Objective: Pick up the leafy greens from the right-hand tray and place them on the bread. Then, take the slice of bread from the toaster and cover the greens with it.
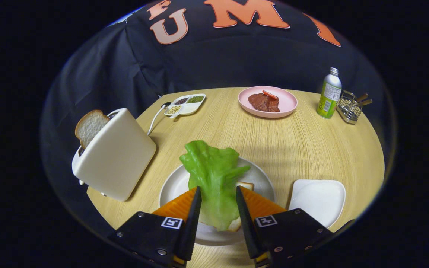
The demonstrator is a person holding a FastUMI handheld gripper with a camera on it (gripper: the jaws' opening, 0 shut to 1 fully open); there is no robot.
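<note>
Leafy greens (214, 178) lie draped over a slice of bread (245, 185) on a round white plate (173, 186), between the 2 fingers and reaching on ahead of them toward 12 o'clock. The gripper (218, 191) stands wide open, its fingers either side of the leaf with a gap showing at each, gripping nothing. At 3 o'clock of the plate sits an empty white square tray (318, 199). At 10 o'clock stands the toaster (116, 154), a second bread slice (89, 126) poking from its slot. Farther across the wooden table (292, 145) are a divided dish (184, 104) at 11 o'clock, a pink plate (287, 102) at 1, and a bottle (329, 95) beside a wire holder (349, 106) at 2.
</note>
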